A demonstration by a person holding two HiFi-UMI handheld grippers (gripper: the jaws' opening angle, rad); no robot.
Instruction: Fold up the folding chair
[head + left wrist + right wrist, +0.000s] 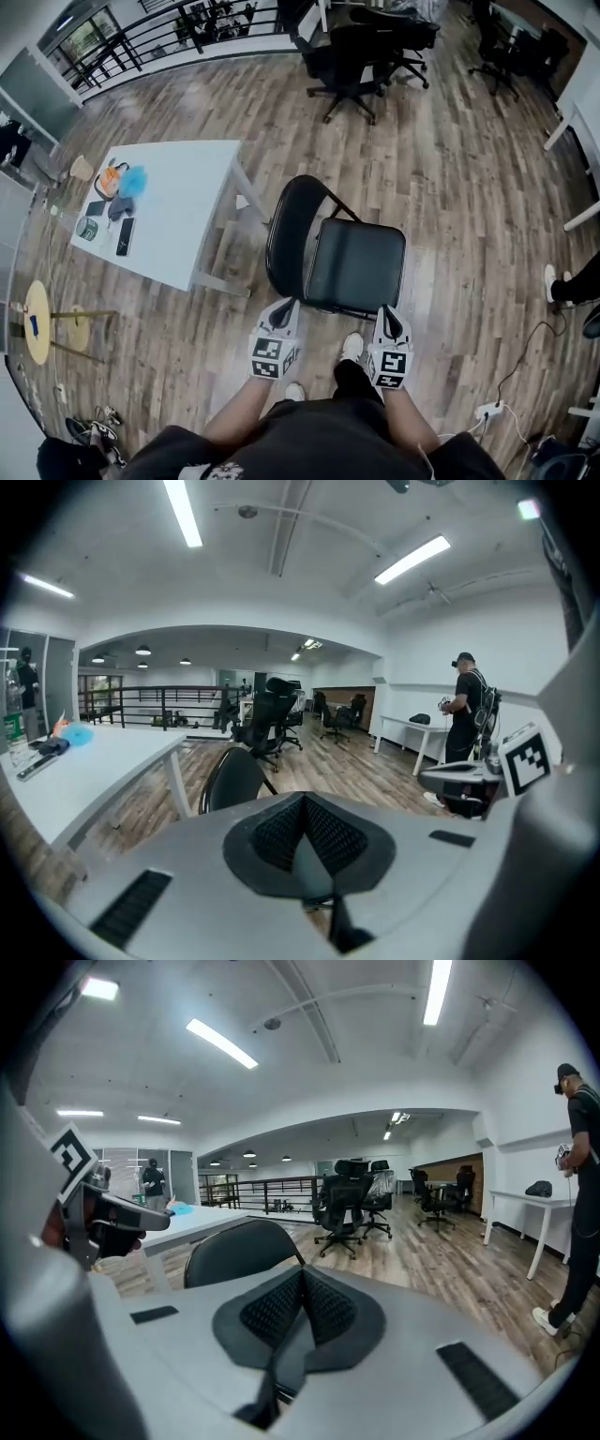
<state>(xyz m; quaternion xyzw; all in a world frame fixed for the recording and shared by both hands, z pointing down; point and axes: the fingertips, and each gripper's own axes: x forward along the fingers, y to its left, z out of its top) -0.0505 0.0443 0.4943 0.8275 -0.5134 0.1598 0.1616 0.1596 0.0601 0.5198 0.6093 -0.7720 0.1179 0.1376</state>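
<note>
A black folding chair point(352, 262) stands unfolded on the wood floor right in front of me, its seat flat and its rounded backrest point(289, 234) on the left side. My left gripper point(283, 312) hovers shut at the seat's near left corner, nothing between its pads. Shut and empty too, my right gripper point(391, 321) is at the seat's near right corner. In the left gripper view the backrest point(232, 778) rises beyond the shut left gripper point(302, 803). The right gripper view shows the backrest point(239, 1251) just past the shut right gripper point(302, 1279).
A white table point(178, 220) with small items stands left of the chair. Black office chairs point(361, 52) are farther back. A person point(469, 714) stands at the right by a white desk. My feet point(352, 349) are under the chair's near edge. A power strip point(487, 410) lies at right.
</note>
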